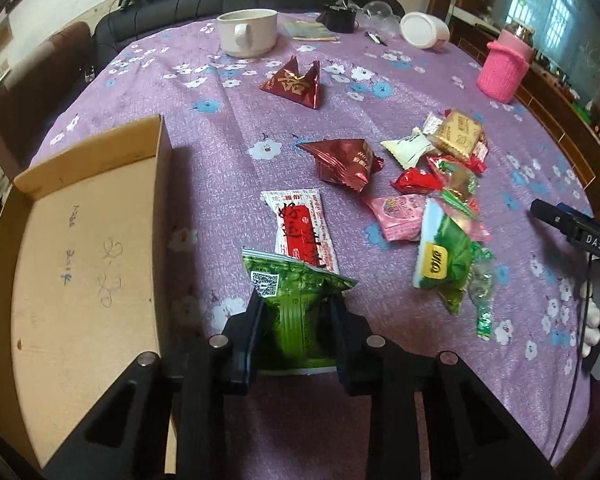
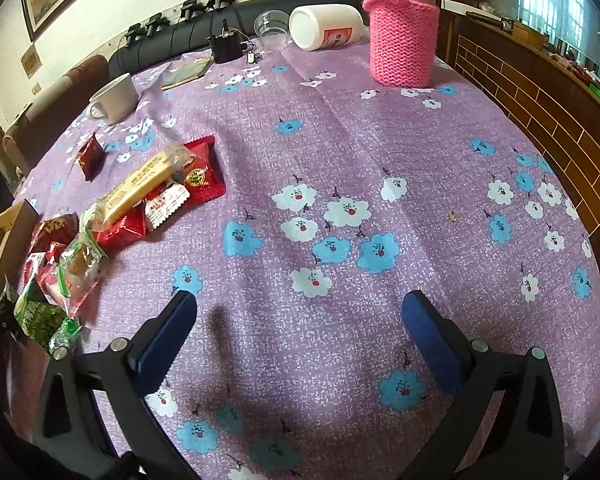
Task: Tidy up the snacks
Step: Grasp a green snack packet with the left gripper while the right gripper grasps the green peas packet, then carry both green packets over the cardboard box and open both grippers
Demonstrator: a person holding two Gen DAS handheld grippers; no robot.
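Between the left gripper's [image 1: 296, 320] black fingers [image 1: 256, 320] a green packet [image 1: 296, 300] is sitting pinched, near the table's edge, just right of the cardboard box [image 1: 80, 240]. Its crinkled foil is showing a QR code. At right, the right gripper [image 2: 300, 320] is hanging wide, tilted over bare cloth [image 2: 360, 160].

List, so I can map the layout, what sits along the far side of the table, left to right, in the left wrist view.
White mug → small booklet → black gadget → clear plastic cup → tipped white jar → pink knitted bottle sleeve.
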